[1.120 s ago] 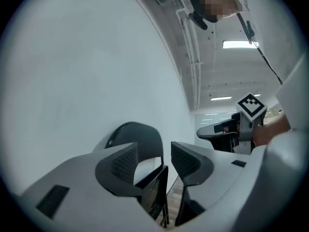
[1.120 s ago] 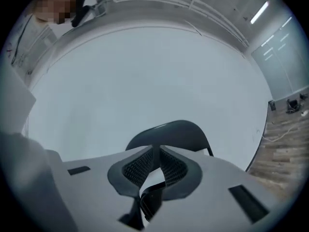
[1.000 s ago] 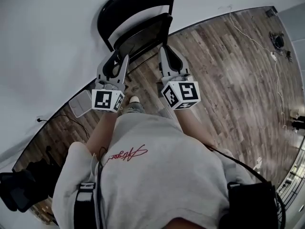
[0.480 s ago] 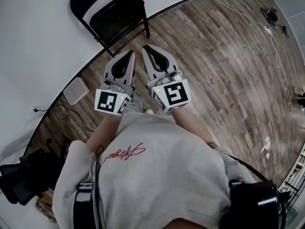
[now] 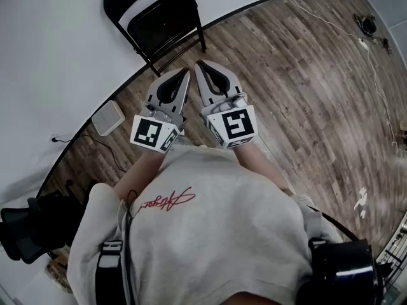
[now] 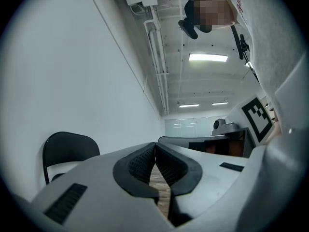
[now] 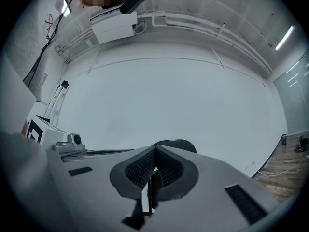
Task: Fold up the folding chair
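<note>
The black folding chair stands folded flat and upright against the white wall at the top of the head view. Its backrest shows at the left of the left gripper view. In the right gripper view the chair's top peeks over the jaws. My left gripper and right gripper are side by side over the wooden floor, a short way from the chair and touching nothing. The left gripper is shut and empty. The right gripper is closing its last bit, tips together, nothing between them.
A small white box lies on the floor by the wall, with a dark cable beside it. A black office chair stands at lower left. Thin cables and a dark object lie at the far right of the floor.
Both grippers have drawn back from the chair, which now stands apart from them against the wall. The left jaws, open beside the chair a second ago, have shut.
</note>
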